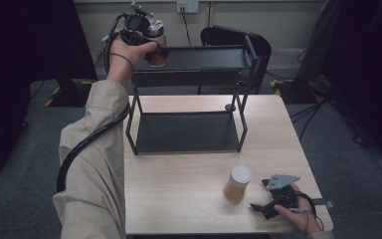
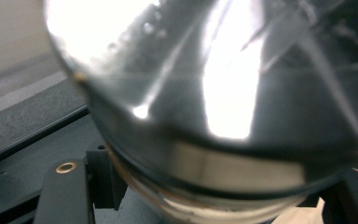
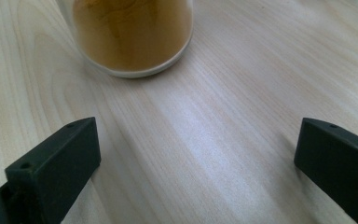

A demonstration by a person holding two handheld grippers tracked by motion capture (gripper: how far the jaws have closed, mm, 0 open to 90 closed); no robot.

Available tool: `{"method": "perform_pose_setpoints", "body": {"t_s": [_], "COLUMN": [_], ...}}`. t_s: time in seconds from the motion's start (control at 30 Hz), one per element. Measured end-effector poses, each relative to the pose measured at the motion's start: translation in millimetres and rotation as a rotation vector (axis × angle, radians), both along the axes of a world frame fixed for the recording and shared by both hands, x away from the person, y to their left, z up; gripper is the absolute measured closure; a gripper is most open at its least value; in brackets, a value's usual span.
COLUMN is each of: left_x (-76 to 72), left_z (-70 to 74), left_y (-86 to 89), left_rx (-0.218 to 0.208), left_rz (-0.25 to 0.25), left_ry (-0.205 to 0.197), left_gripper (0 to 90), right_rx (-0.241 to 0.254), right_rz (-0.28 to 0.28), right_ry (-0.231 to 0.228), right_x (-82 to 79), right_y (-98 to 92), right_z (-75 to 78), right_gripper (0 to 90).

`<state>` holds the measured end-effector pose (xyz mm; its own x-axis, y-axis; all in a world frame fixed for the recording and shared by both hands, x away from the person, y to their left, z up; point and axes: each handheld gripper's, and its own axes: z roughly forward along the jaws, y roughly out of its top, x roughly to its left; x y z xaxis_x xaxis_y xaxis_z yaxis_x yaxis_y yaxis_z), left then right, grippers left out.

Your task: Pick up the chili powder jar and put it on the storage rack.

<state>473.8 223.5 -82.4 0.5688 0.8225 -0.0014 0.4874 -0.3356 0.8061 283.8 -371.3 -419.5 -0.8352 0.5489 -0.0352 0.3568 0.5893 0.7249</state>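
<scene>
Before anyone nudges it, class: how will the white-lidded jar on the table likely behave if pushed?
The jar stands tall on a narrow base, so it probably tips. Its powder fill suggests some weight. On the smooth table, a low push likely slides it.

Wooden table (image 1: 189,199) — behind it a black chair (image 1: 236,36), wall socket (image 1: 187,6).

Glass jar (image 2: 223,93) (glare-streaked, close up) between black jaws above dark shelf (image 2: 23,135)
</scene>
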Motion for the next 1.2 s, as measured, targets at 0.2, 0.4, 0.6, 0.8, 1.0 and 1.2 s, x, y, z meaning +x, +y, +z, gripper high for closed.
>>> {"method": "perform_pose_setpoints", "body": {"t_s": [0.2, 0.4, 0.6, 0.8, 1.0, 1.2], "left_x": [7.0, 10.2, 11.5, 11.3, 9.1, -1.0], "left_z": [-7.7, -12.5, -16.5, -16.9, -19.0, -15.3], "left_y": [-1.8, -0.1, 0.8, -1.2, -1.3, -4.0], "left_rx": [0.0, 0.005, 0.002, 0.013, -0.001, -0.01], "left_rz": [0.021, 0.033, 0.034, 0.029, 0.041, 0.072], "left_ry": [0.003, 0.003, 0.0, -0.006, -0.015, -0.029], "left_gripper": [30.2, 30.2, 30.2, 30.1, 29.3, 13.1], "right_rx": [0.0, 0.0, 0.0, 0.0, 0.0, 0.0], "right_rz": [0.0, 0.0, 0.0, 0.0, 0.0, -0.001], "right_ry": [0.0, 0.0, 0.0, 0.0, 0.0, 0.0], "right_x": [0.0, 0.0, 0.0, 0.0, -0.1, -0.2], "right_y": [0.0, 0.0, 0.0, 0.0, 0.1, 0.1], "right_z": [0.0, 0.0, 0.0, 0.0, 0.0, 0.0], "right_gripper": [0.0, 0.0, 0.0, 0.0, 0.0, 0.0]}}
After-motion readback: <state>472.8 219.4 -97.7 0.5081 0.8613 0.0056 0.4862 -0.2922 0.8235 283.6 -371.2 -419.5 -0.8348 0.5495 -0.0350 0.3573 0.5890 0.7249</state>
